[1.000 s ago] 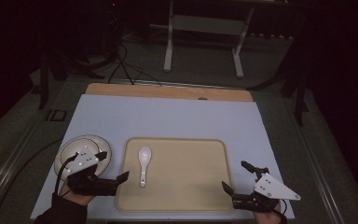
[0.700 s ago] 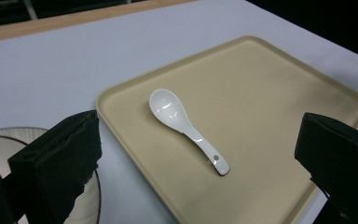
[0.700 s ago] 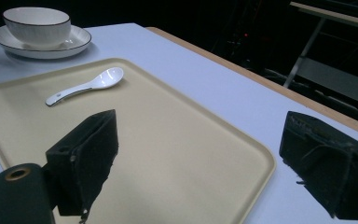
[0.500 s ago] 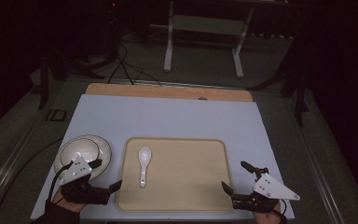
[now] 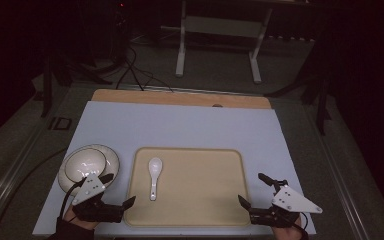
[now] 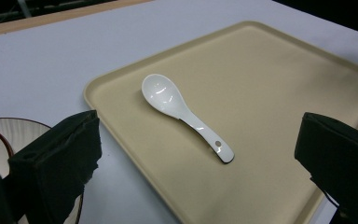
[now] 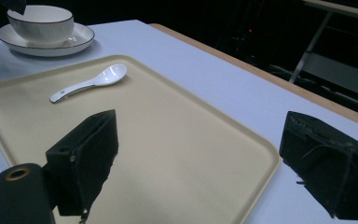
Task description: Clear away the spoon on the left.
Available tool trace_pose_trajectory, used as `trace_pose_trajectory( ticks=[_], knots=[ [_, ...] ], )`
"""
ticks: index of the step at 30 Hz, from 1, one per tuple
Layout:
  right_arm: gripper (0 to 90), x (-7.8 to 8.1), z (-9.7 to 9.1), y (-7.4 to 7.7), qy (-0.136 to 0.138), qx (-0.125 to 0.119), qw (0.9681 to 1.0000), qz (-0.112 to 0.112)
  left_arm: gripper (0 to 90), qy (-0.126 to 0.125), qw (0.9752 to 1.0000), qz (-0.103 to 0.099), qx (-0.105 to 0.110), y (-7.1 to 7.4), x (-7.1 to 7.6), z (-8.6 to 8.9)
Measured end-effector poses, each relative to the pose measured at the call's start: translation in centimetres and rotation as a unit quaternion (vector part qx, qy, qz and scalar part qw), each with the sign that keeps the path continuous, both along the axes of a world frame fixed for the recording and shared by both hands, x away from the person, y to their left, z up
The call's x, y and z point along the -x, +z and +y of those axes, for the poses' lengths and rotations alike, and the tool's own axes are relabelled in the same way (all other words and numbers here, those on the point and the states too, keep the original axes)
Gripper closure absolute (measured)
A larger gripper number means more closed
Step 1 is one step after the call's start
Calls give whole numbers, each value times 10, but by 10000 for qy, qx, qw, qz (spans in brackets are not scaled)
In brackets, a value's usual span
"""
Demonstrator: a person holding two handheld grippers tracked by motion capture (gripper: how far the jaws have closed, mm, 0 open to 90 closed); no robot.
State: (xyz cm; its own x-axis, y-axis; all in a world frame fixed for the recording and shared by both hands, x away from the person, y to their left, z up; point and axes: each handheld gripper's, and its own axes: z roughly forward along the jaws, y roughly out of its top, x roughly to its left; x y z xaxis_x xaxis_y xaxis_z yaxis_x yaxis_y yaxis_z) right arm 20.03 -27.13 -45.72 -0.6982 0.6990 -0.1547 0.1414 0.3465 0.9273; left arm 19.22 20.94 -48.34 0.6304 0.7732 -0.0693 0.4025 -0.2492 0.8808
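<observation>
We see a white spoon (image 5: 154, 175) lying on the left part of a beige tray (image 5: 205, 200) on the table (image 5: 180, 125), bowl end away from us. The left tool (image 5: 116, 191), jaws spread and empty, sits at the tray's near left corner, near the spoon's handle. A bowl on a saucer (image 5: 87, 165) stands just left of the tray. The right tool (image 5: 254, 190), also spread and empty, hovers at the tray's near right corner, well apart from the spoon. We read no writing anywhere.

I see a pale blue-white table top (image 5: 180, 125) with a bare wooden strip along its far edge. Directly on it lie a beige tray (image 5: 200, 185) near centre and, just left, a white saucer (image 5: 111, 161).
</observation>
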Motion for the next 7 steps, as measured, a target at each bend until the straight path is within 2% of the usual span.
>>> trace_pose_trajectory(
  ticks=[7],
  knots=[
    [117, -1, -3, 0, -11, -59, 10000, 73, 11, -42, 10000, 30, -30, -2, 0, -2]
  ],
)
